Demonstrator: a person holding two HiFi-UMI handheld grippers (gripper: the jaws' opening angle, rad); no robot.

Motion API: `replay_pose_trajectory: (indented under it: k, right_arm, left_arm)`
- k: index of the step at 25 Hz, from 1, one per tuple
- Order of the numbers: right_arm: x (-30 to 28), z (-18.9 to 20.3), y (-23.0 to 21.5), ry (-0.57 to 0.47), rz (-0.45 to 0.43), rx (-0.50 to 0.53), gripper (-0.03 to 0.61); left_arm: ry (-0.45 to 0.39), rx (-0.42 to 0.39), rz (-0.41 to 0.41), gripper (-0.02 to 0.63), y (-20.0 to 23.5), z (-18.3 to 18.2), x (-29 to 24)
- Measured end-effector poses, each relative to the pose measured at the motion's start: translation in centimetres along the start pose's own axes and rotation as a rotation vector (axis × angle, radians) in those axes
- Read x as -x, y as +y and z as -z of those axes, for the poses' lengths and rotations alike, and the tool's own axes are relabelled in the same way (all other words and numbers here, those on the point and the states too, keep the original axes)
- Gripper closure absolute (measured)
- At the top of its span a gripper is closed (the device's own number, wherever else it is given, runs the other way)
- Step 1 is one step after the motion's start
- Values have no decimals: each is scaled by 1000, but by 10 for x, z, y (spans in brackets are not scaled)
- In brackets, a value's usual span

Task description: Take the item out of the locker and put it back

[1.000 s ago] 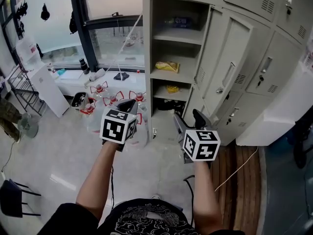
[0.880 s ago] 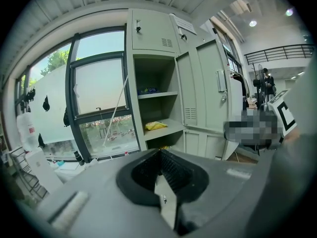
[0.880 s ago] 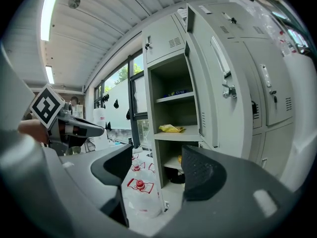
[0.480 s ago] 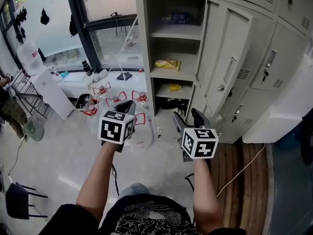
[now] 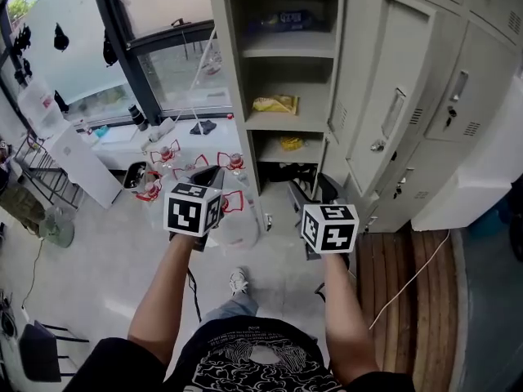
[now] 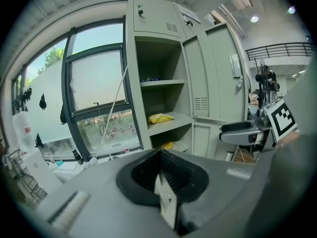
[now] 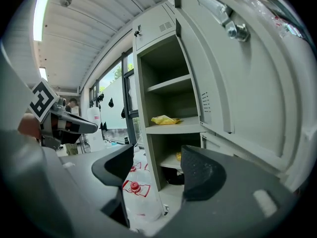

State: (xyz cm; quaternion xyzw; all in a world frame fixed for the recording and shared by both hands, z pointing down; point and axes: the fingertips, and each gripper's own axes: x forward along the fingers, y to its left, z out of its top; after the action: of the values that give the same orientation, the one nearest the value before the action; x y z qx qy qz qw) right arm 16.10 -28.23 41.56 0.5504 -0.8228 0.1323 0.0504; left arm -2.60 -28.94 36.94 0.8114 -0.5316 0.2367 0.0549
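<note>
The grey locker stands open in front of me, its door swung to the right. A yellow packet lies on the middle shelf, also in the left gripper view and the right gripper view. A blue item lies on the top shelf and a smaller yellow item on the lower shelf. My left gripper is shut with nothing in it. My right gripper is open and holds nothing. Both are held short of the locker.
Several clear water bottles with red handles stand on the floor left of the locker, a large one below the grippers. A white cabinet stands at the left. A wooden strip with a cable runs along the right.
I have stepped closer to the locker, so it fills more of the head view. Both grippers stay at the same height and keep their states. One foot now shows below.
</note>
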Motion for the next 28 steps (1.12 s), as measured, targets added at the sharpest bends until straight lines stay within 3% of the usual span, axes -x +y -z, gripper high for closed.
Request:
replay_pose_trajectory:
  k: [13, 22, 28]
  right_arm:
    - [-106, 64, -23, 28, 68, -47, 278]
    - [-157, 68, -27, 30, 80, -47, 282]
    - [-180, 79, -43, 20, 107, -21, 284]
  left_arm:
    - [-1, -46, 48, 614, 27, 22, -78]
    - [-38, -73, 97, 614, 33, 0, -115]
    - [-29, -105, 104, 614, 27, 16, -130]
